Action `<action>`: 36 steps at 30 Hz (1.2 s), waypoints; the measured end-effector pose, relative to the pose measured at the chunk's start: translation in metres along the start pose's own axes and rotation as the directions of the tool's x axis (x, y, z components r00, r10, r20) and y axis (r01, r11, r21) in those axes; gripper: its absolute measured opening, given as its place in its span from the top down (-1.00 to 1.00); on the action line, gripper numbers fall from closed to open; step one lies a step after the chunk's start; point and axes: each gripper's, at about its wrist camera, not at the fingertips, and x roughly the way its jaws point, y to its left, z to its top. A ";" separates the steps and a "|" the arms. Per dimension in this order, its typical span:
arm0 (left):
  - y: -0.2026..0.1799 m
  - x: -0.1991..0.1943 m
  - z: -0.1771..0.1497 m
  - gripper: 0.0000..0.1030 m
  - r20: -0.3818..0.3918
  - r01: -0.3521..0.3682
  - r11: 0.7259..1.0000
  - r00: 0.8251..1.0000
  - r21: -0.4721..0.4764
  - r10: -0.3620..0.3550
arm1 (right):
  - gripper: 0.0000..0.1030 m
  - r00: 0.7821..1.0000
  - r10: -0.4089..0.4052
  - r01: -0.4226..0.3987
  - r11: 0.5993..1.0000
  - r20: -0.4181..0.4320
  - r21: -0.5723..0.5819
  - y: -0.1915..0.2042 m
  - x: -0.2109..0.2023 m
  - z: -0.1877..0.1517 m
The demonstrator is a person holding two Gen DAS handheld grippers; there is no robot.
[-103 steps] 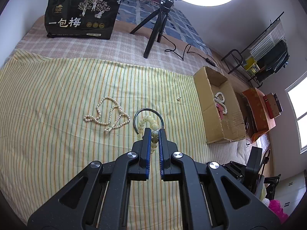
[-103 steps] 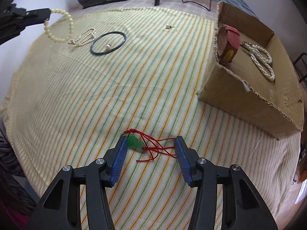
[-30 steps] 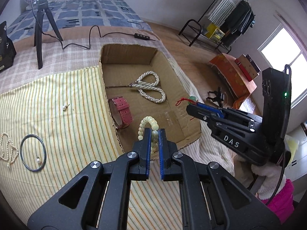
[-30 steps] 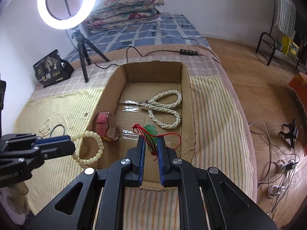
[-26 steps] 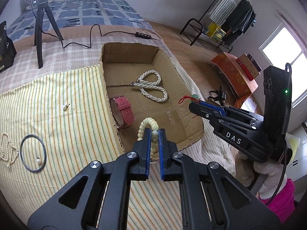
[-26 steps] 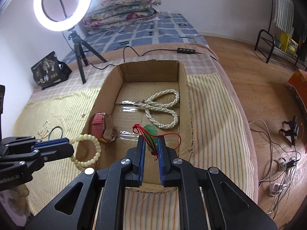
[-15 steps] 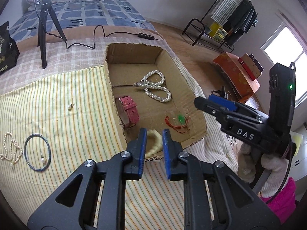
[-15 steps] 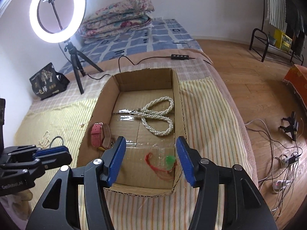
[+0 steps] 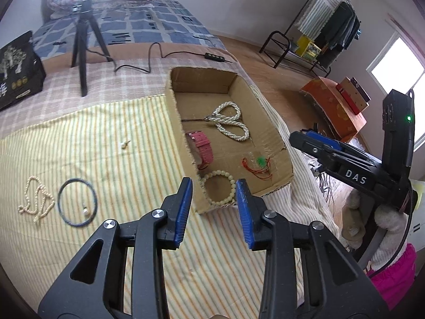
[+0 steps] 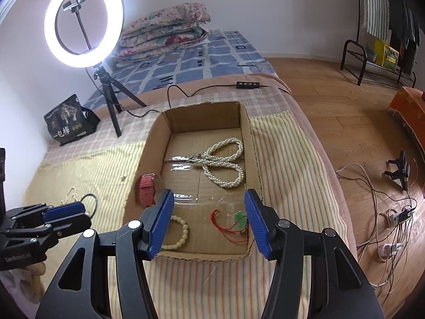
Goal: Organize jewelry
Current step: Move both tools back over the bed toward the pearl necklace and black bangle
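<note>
White walls, wood floor (image 10: pixel 332 122), bed (image 10: pixel 212 53), glowing ring light (image 10: pixel 83 21), bright window (image 9: pixel 395 66)

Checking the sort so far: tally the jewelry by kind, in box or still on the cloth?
Pearl necklace: 2, one in the cardboard box at, one on the striped cloth at
Bead bracelet: 1, in box
Pink watch: 1, in box
Green pendant: 1, in box
Dark bangle: 1, on cloth
Earring: 1, on cloth
Total: 7

A lit ring light (image 10: pixel 83 21) was mounted on a black tripod (image 10: pixel 111 98) standing on the bed. Folded quilts (image 10: pixel 164 26) were stacked at the wall. A black printed bag (image 10: pixel 69 118) was set beside the tripod. A cable with an inline controller (image 10: pixel 247 84) was laid across the checked blanket (image 9: pixel 106 79). A metal rack (image 10: pixel 377 66) was seen on the wooden floor (image 10: pixel 332 111).
</note>
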 end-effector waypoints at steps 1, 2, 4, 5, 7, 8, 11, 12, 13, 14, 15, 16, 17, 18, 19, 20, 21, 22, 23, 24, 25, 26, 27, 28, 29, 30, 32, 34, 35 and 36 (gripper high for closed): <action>0.003 -0.004 -0.001 0.35 0.002 0.001 1.000 1.000 -0.005 -0.001 | -0.07 1.000 -0.001 0.001 1.000 0.004 0.000 0.003 -0.003 0.000; 0.006 -0.008 -0.002 0.35 0.003 0.001 1.000 1.000 -0.010 -0.001 | -0.08 1.000 0.000 0.000 1.000 0.008 -0.001 0.005 -0.006 -0.001; 0.014 -0.017 -0.004 0.35 0.010 -0.007 1.000 1.000 -0.022 0.007 | -0.26 1.000 0.002 -0.002 1.000 0.012 -0.001 0.010 -0.011 -0.001; 0.017 -0.020 -0.004 0.35 0.011 -0.011 1.000 1.000 -0.027 0.011 | -0.30 1.000 0.005 -0.005 1.000 0.015 -0.001 0.013 -0.014 -0.002; 0.025 -0.026 -0.006 0.35 0.013 -0.021 0.999 1.000 -0.036 0.021 | -0.33 1.000 0.009 -0.009 1.000 0.021 0.002 0.018 -0.018 -0.004; 0.030 -0.030 -0.008 0.35 0.016 -0.026 0.999 1.000 -0.044 0.027 | -0.33 1.000 0.010 -0.010 1.000 0.019 0.005 0.021 -0.019 -0.005; 0.043 -0.039 -0.011 0.35 0.023 -0.046 0.998 0.999 -0.050 0.047 | -0.33 1.000 0.015 -0.015 1.000 0.010 0.018 0.029 -0.021 -0.010; 0.048 -0.043 -0.013 0.34 0.029 -0.055 0.997 0.998 -0.050 0.057 | -0.33 1.000 0.018 -0.018 1.000 0.010 0.022 0.033 -0.021 -0.011; 0.054 -0.047 -0.014 0.28 0.038 -0.069 0.996 0.997 -0.051 0.071 | -0.33 1.000 0.021 -0.021 0.999 0.009 0.026 0.035 -0.021 -0.012; 0.058 -0.049 -0.015 0.14 0.045 -0.078 0.996 0.996 -0.053 0.080 | -0.33 1.000 0.024 -0.025 0.999 0.006 0.031 0.039 -0.021 -0.013; 0.062 -0.053 -0.017 0.12 0.054 -0.084 0.995 0.995 -0.057 0.087 | -0.33 1.000 0.027 -0.027 0.999 0.002 0.035 0.043 -0.020 -0.015; 0.070 -0.057 -0.019 0.11 0.066 -0.090 0.994 0.993 -0.063 0.095 | -0.33 1.000 0.027 -0.027 0.999 0.001 0.037 0.047 -0.020 -0.016; 0.075 -0.060 -0.020 0.11 0.068 -0.099 0.993 0.992 -0.065 0.103 | -0.33 1.000 0.027 -0.027 0.999 0.002 0.038 0.051 -0.019 -0.018; 0.082 -0.062 -0.021 0.11 0.068 -0.111 0.992 0.991 -0.065 0.115 | -0.33 1.000 0.027 -0.028 0.999 0.007 0.037 0.057 -0.018 -0.020; 0.088 -0.064 -0.023 0.11 0.066 -0.119 0.991 0.990 -0.065 0.124 | -0.33 1.000 0.027 -0.028 0.999 0.012 0.034 0.062 -0.018 -0.021; 0.093 -0.066 -0.024 0.11 0.064 -0.128 0.990 0.989 -0.067 0.132 | -0.33 0.999 0.028 -0.028 0.999 0.016 0.030 0.067 -0.017 -0.022; 0.100 -0.069 -0.026 0.11 0.060 -0.139 0.988 0.988 -0.072 0.143 | -0.33 0.999 0.028 -0.029 0.999 0.022 0.023 0.073 -0.016 -0.024; 0.107 -0.071 -0.028 0.11 0.058 -0.148 0.986 0.987 -0.077 0.152 | -0.33 0.999 0.029 -0.029 0.999 0.027 0.014 0.079 -0.015 -0.025; 0.113 -0.073 -0.029 0.11 0.057 -0.155 0.984 0.986 -0.083 0.160 | -0.33 0.999 0.029 -0.029 1.000 0.033 0.001 0.085 -0.013 -0.026; 0.119 -0.076 -0.031 0.11 0.056 -0.163 0.982 0.984 -0.091 0.168 | -0.33 0.999 0.027 -0.027 1.000 0.036 -0.011 0.090 -0.011 -0.027; 0.127 -0.079 -0.032 0.11 0.055 -0.171 0.980 0.983 -0.100 0.177 | -0.33 0.999 0.026 -0.024 0.999 0.038 -0.027 0.096 -0.009 -0.028; 0.135 -0.082 -0.033 0.11 0.053 -0.179 0.977 0.981 -0.111 0.186 | -0.33 0.999 0.022 -0.020 0.999 0.039 -0.051 0.102 -0.006 -0.029; 0.142 -0.084 -0.033 0.11 0.051 -0.187 0.975 0.980 -0.120 0.194 | -0.33 0.999 0.020 -0.017 0.996 0.040 -0.086 0.110 -0.003 -0.031; 0.152 -0.086 -0.034 0.11 0.046 -0.197 0.971 0.978 -0.133 0.204 | -0.33 0.999 0.020 -0.015 0.993 0.040 -0.117 0.116 0.000 -0.033; 0.158 -0.088 -0.035 0.11 0.044 -0.203 0.969 0.976 -0.141 0.211 | -0.33 0.999 0.020 -0.013 0.987 0.041 -0.162 0.125 0.003 -0.035; 0.165 -0.090 -0.035 0.11 0.042 -0.211 0.966 0.975 -0.150 0.219 | -0.33 0.999 0.021 -0.013 0.981 0.042 -0.193 0.130 0.005 -0.038; 0.179 -0.093 -0.035 0.11 0.039 -0.224 0.960 0.971 -0.170 0.234 | -0.33 0.999 0.027 -0.017 0.968 0.036 -0.249 0.140 0.011 -0.041; 0.191 -0.096 -0.036 0.11 0.037 -0.234 0.954 0.969 -0.190 0.245 | -0.33 0.999 0.046 -0.038 0.953 0.021 -0.299 0.149 0.016 -0.045; 0.197 -0.098 -0.037 0.11 0.036 -0.239 0.950 0.967 -0.202 0.251 | -0.33 0.999 0.052 -0.045 0.948 0.014 -0.316 0.152 0.019 -0.046; 0.202 -0.099 -0.037 0.11 0.035 -0.241 0.948 0.967 -0.209 0.254 | -0.33 0.998 0.057 -0.052 0.943 0.006 -0.328 0.156 0.022 -0.046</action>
